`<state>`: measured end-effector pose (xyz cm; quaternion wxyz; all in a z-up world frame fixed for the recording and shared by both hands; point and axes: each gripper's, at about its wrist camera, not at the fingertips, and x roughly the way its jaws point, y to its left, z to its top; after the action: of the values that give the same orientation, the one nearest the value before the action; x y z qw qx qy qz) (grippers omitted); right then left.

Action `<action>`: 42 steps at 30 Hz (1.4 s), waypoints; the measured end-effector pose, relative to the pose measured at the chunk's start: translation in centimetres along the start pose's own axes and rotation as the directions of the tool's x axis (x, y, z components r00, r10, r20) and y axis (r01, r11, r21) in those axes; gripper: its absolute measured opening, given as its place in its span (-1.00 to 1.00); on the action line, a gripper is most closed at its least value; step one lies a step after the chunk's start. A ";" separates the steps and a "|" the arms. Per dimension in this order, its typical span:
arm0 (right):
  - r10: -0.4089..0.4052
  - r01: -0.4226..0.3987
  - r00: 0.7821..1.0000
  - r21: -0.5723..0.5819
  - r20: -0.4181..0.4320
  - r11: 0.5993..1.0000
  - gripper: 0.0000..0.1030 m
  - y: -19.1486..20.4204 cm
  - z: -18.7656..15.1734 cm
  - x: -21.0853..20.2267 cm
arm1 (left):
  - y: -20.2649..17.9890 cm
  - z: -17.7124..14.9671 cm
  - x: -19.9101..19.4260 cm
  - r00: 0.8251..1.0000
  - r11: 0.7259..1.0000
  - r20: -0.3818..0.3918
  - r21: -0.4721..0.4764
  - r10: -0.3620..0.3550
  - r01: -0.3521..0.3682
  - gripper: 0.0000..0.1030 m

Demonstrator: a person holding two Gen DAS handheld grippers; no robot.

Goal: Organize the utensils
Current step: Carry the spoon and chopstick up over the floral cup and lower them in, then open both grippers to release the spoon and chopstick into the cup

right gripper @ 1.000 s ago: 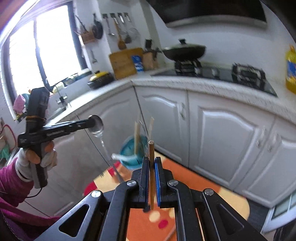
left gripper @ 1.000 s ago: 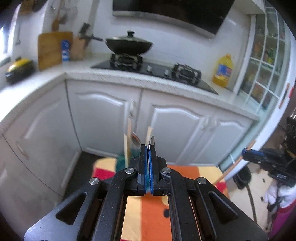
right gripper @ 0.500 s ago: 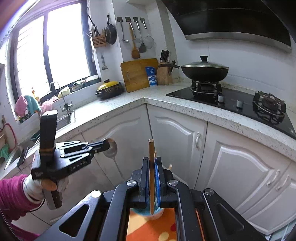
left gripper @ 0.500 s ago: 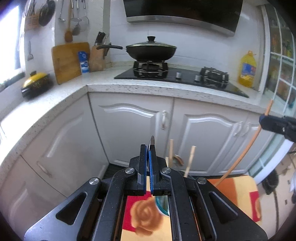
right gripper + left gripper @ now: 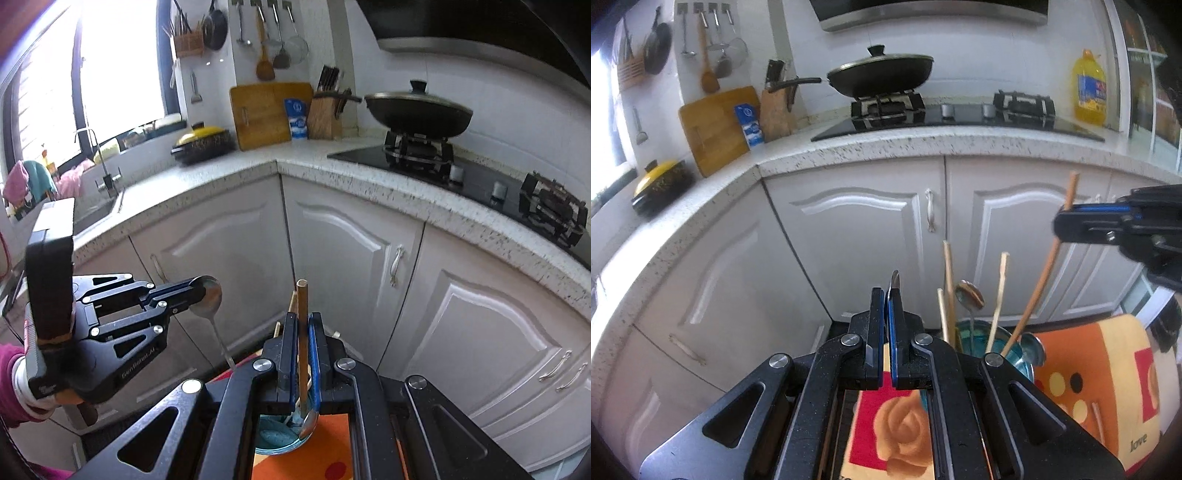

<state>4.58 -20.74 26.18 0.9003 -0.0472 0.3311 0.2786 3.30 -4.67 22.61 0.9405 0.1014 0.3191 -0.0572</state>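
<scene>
My left gripper (image 5: 886, 299) is shut on a metal spoon (image 5: 211, 295). The right wrist view shows it pinched at the bowl, with the handle hanging down. My right gripper (image 5: 303, 321) is shut on a wooden chopstick (image 5: 303, 332). In the left wrist view that right gripper (image 5: 1062, 221) holds the chopstick (image 5: 1041, 280) slanted, its lower end inside the teal cup (image 5: 1015, 354). The cup (image 5: 273, 435) stands on a colourful cloth (image 5: 1089, 369) and holds several chopsticks and a spoon (image 5: 969, 297). The left gripper hangs left of the cup.
White cabinet doors (image 5: 849, 240) and a speckled counter (image 5: 886, 144) stand behind the cup. A lidded wok (image 5: 879, 74) sits on the stove, with an oil bottle (image 5: 1089, 92) at right. A cutting board (image 5: 262, 114), knife block (image 5: 325, 114) and sink tap (image 5: 107, 177) line the counter.
Both grippers moved in over the cup and sank a little. The chopstick's lower end now sits in the cup. The left gripper still holds the spoon, closer to the cup.
</scene>
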 end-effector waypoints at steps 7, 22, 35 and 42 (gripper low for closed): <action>0.023 -0.021 0.996 0.020 -0.085 1.000 -0.90 -0.4 -1.9 3.4 | -1.6 -1.3 1.9 0.998 1.000 -0.052 0.009 -0.017 0.018 -0.99; 0.028 -0.017 0.995 0.108 -0.095 0.994 -0.37 -2.1 -4.0 2.1 | -0.4 -1.8 2.3 0.979 0.982 -0.147 -0.145 -0.139 0.117 -0.67; 0.039 -0.028 0.997 0.149 -0.066 0.988 -0.27 -0.4 -6.2 -1.4 | -1.2 -1.6 -2.6 0.984 0.977 -0.081 -0.153 -0.159 0.145 -0.30; 0.024 -0.014 0.997 0.144 -0.072 0.989 -0.25 0.7 -7.3 -2.6 | -2.1 -2.0 -4.4 0.986 0.981 -0.061 -0.129 -0.154 0.145 -0.30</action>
<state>-1.60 -23.35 22.18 0.8859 0.0107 0.3835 0.2607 -1.73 -6.10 23.43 0.9262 0.0202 0.3619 -0.1042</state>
